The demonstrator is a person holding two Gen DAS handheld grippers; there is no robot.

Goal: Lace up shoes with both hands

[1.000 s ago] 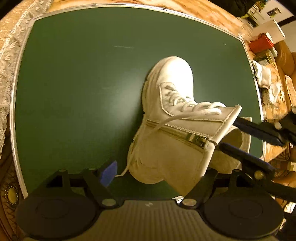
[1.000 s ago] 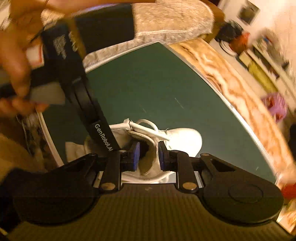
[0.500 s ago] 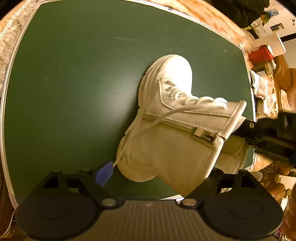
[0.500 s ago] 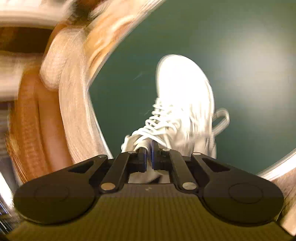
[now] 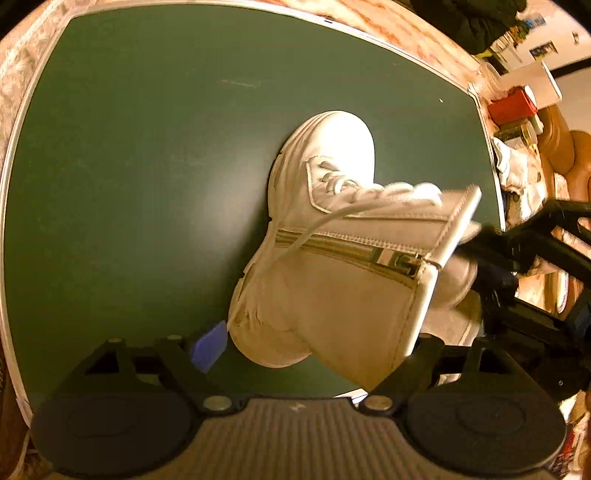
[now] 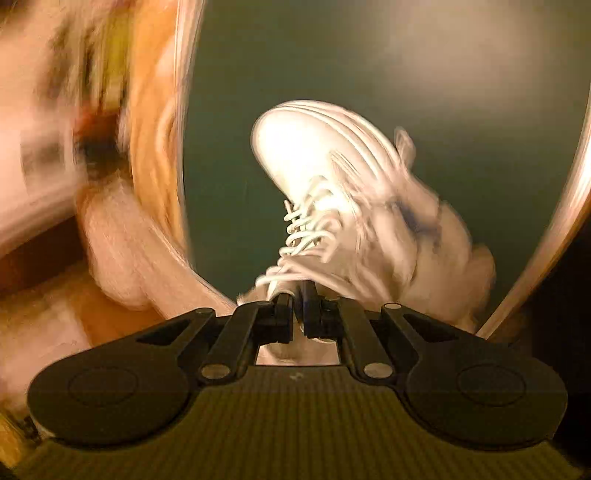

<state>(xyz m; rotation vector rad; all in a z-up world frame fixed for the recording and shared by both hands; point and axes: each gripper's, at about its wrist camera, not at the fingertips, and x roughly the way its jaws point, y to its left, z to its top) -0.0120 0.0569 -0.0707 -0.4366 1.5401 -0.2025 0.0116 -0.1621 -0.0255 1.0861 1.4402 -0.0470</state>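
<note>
A white high-top boot (image 5: 332, 266) with white laces (image 5: 354, 195) and a side zip lies on the green mat (image 5: 129, 166). My left gripper (image 5: 314, 343) is open, its fingers wide on either side of the boot's heel; the blue pad (image 5: 208, 345) of the left finger shows, the right finger is behind the boot. One lace (image 5: 295, 243) trails down the side towards it. My right gripper (image 6: 298, 314) is shut on a lace end at the boot's top (image 6: 332, 221); that view is blurred. It shows at the right edge of the left wrist view (image 5: 524, 258).
The mat has a pale rim (image 5: 11, 184) and lies on a marbled orange table (image 5: 388, 26). Clutter with a red box (image 5: 511, 107) stands at the far right. A lace-edged cloth (image 5: 22, 74) is at the left.
The right gripper has swung round to face down the boot's lacing and closed on the lace at the top. The left gripper has stayed open behind the heel, shifting slightly.
</note>
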